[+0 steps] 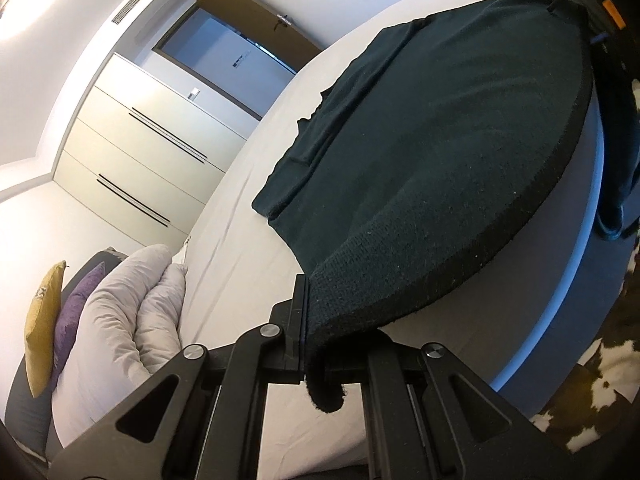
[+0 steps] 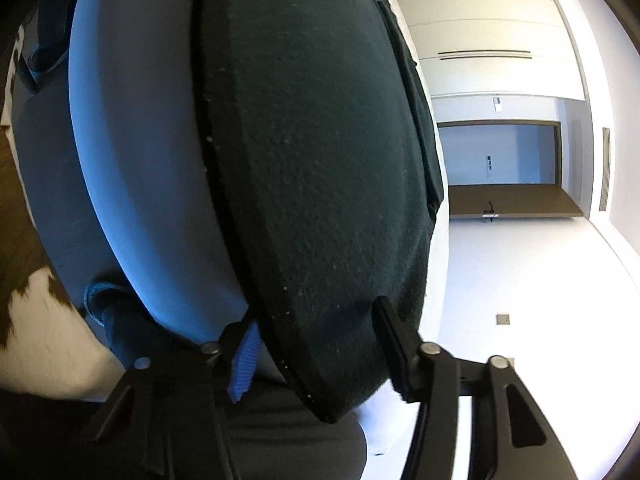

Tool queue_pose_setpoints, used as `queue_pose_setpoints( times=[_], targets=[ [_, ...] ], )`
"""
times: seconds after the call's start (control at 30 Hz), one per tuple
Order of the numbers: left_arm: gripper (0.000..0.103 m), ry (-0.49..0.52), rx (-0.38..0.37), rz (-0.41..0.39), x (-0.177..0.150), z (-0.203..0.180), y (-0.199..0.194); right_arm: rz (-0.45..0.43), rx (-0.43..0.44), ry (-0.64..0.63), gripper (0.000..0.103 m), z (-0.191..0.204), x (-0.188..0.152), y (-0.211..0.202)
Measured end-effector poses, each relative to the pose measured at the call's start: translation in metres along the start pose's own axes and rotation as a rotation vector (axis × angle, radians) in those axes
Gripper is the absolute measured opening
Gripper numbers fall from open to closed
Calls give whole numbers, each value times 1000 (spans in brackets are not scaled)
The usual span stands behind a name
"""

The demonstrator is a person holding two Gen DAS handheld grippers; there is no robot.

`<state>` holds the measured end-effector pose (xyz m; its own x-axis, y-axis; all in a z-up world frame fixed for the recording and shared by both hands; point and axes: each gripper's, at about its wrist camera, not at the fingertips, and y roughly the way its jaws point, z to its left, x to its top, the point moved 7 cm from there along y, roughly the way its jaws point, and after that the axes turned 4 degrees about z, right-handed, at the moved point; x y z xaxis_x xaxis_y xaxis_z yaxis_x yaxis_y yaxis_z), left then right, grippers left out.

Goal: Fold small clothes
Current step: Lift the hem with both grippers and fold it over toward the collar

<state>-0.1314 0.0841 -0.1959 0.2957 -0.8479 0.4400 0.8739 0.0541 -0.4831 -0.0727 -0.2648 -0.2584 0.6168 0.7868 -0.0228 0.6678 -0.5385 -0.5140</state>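
A dark green knit garment (image 1: 440,140) lies spread on the white bed (image 1: 240,184), its hem along the bed's edge. My left gripper (image 1: 306,320) is shut on the near hem corner, and a rolled bit of hem hangs below the fingers. In the right wrist view the garment (image 2: 320,160) fills the middle, with its other hem corner between the fingers of my right gripper (image 2: 316,332). That gripper's fingers stand well apart, one blue-padded finger (image 2: 243,364) beside the hem and one black finger (image 2: 390,332) over the cloth. The right gripper is open around it.
Grey-white pillows (image 1: 120,300) with a purple cushion (image 1: 76,312) and a yellow cushion (image 1: 42,328) lie at the head of the bed. White drawer fronts (image 1: 152,136) and a doorway (image 1: 232,52) stand beyond. A brown-and-white cowhide rug (image 1: 592,384) lies beside the bed's grey base (image 1: 520,300).
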Motion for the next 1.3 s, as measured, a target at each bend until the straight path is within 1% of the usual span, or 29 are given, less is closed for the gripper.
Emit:
queue_pose_setpoints(
  times=[0.03,0.17,0.27,0.33,0.37,0.4,0.43,0.6,0.8,0.9,1.03,1.13,1.3],
  targets=[
    [4,2,-2,-2,0,0,-1,2,-10,7,39,-2,-3,-1],
    [4,19,0,0,-3,-5,1,16,-22,20,33,-10,-9,0],
    [4,24,-2,5,-7,-8,1,17,-31,30,31,-19,-10,0],
    [4,28,-5,7,-9,-10,2,22,-30,47,19,-20,-13,-2],
    [4,31,-6,7,-10,-11,2,22,-29,50,16,-22,-15,-2],
    [4,35,-6,7,-10,-12,2,18,-30,49,10,-23,-16,-2],
    [4,39,-6,7,-10,-14,1,9,-35,48,8,-23,-15,-4],
    [4,43,1,8,-13,-14,0,-39,-54,59,5,-31,-16,-13],
    [4,17,12,-3,-8,-5,-3,-85,-75,114,4,-59,-14,-22],
    [4,-42,20,-15,2,11,-6,-118,-71,189,4,-82,-9,-28],
    [4,-148,18,-36,19,40,-7,-152,-80,279,4,-113,-1,-31],
    [4,-224,6,-47,31,61,-2,-163,-92,307,4,-133,6,-25],
    [4,-297,21,-55,50,91,12,-176,-106,367,4,-166,18,-10]
  ],
)
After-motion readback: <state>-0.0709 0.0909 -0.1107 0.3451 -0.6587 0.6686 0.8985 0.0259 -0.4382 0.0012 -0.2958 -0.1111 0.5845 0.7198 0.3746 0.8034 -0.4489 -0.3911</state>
